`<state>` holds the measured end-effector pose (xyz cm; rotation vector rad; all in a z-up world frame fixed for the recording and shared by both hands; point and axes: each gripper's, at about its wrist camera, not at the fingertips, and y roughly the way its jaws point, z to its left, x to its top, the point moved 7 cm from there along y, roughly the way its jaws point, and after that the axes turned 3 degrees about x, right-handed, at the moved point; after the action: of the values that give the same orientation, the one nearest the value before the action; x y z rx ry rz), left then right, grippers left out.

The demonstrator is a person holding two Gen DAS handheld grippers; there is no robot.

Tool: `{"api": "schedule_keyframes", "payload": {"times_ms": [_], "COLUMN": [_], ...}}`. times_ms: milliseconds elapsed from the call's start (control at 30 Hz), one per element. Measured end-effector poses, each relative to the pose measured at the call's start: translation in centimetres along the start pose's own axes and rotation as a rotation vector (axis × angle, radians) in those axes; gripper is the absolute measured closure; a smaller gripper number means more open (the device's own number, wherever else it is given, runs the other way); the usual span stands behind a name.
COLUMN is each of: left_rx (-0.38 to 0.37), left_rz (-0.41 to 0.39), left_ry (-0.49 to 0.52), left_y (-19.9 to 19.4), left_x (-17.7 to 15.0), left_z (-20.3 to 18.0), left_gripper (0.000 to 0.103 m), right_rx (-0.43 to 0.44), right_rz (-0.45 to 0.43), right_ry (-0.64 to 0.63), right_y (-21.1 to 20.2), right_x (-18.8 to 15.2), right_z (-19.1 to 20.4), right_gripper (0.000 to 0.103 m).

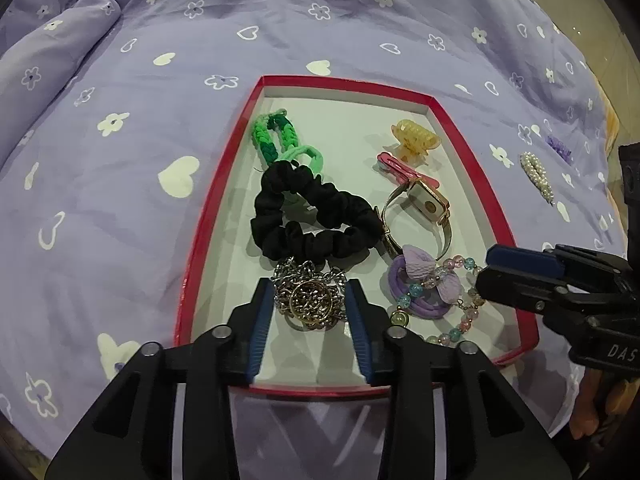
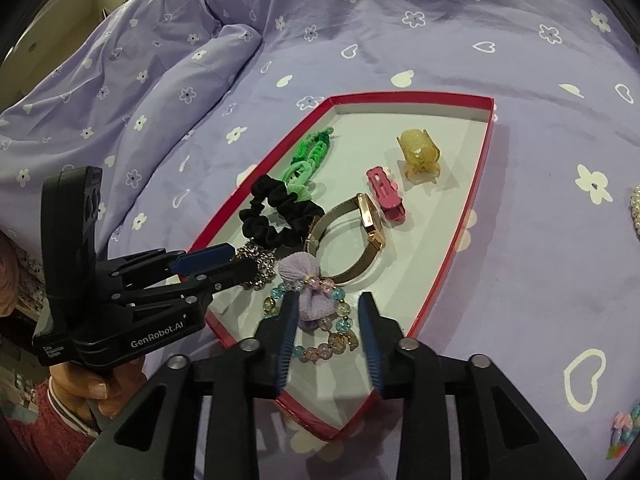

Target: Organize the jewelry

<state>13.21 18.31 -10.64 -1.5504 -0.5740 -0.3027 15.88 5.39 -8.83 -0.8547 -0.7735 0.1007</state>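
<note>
Left wrist view: left gripper (image 1: 310,312) fingers (image 1: 262,320) apart, straddling chain necklace (image 1: 310,298)

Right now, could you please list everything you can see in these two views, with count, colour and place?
shallow cardboard tray: one, red rim, white floor, on the bedspread
braided hair ties: a linked cluster, greens, tray's far left
fabric scrunchie: one, black, tray's left middle
metal chain necklace: one, silver with gold pendant, near edge
claw clip: one, yellow, far right
snap clip: one, pink, beside the claw clip
mesh-band watch: one, gold, centre
bow hair tie: one, lilac, near right
beaded bracelet: one, pastel, under the bow
pearl clip: one, white, outside the tray
floral bedspread: one, lilac
left gripper: open around the necklace
right gripper: open over the bracelet
</note>
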Motion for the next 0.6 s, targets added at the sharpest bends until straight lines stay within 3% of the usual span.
{"api": "schedule_keyframes", "payload": {"times_ms": [200, 333, 600], "left_rx": [-0.004, -0.007, -0.002], "left_rz": [-0.032, -0.056, -0.087], "left_ry": [-0.032, -0.05, -0.099], "left_y": [-1.8, -3.1, -5.4], "left_x": [0.1, 0.0, -1.2], "left_z": [0.6, 0.8, 1.4], "left_gripper": [0.039, 0.029, 0.017], "right_rx": [-0.001, 0.004, 0.057], "right_rz": [-0.063, -0.114, -0.187], "right_ry": [0.025, 0.047, 0.103], "right_y": [-1.8, -3.3, -4.8], "right_x": [0.5, 0.7, 0.2], "right_z": [-0.4, -0.5, -0.1], "right_gripper": [0.061, 0.048, 0.027]}}
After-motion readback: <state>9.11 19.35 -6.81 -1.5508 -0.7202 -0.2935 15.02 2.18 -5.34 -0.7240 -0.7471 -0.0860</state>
